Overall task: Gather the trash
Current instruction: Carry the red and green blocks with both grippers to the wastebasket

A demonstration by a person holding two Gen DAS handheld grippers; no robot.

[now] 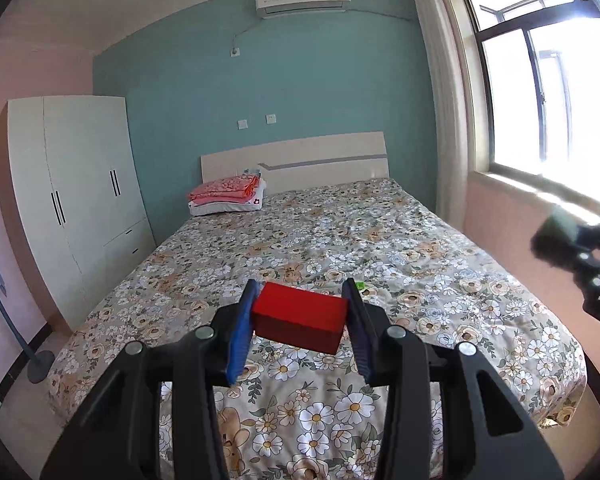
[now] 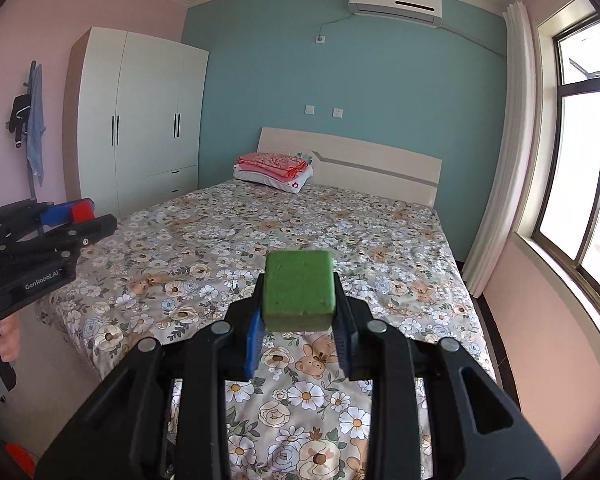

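My left gripper (image 1: 300, 300) is shut on a red box (image 1: 300, 322), held crosswise between its blue pads above the foot of the bed (image 1: 340, 232). My right gripper (image 2: 298, 292) is shut on a green foam block (image 2: 299, 290), also raised over the flowered bedspread (image 2: 300, 224). In the right wrist view the left gripper (image 2: 80, 216) shows at the left edge with the red box (image 2: 80, 212) in it and a hand (image 2: 8, 340) on its handle. The right gripper (image 1: 572, 248) appears blurred at the right edge of the left wrist view. A small green scrap (image 1: 360, 285) lies on the bedspread beyond the left gripper.
A folded pink blanket on a white pillow (image 1: 228, 196) lies by the headboard (image 1: 320, 164). A white wardrobe (image 1: 80, 192) stands left of the bed, a window (image 1: 548, 92) on the right wall. Clothes hang on a stand (image 2: 32, 120) at far left. Something orange (image 2: 18, 458) sits on the floor.
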